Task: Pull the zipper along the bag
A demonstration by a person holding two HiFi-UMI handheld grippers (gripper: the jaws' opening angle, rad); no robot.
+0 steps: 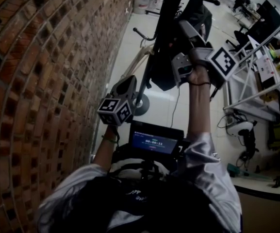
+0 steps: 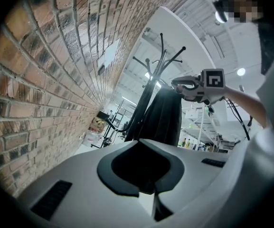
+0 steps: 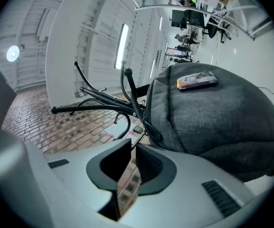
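The bag (image 3: 217,118), a grey fabric pack, hangs on a black coat stand (image 3: 94,109) beside a brick wall (image 1: 42,81) on the left of the scene.

The right gripper (image 3: 130,151) is held up at the bag. Its jaws stand a narrow gap apart, and only brick shows through that gap, so nothing is between the pads. In the right gripper view the bag's cloth bulges just beyond the jaw tips, to their right and above them. A dark edge strip runs down the bag's left side, close to the tips. I cannot tell whether that strip is the zipper, and no puller can be made out. A small light label sits on top of the bag.

The left gripper (image 2: 140,156) is lower and nearer the person, by the wall and well apart from the bag. Its jaws are together with nothing between them. In its view the bag hangs dark on the stand farther off, with the right gripper against the bag's upper right side.
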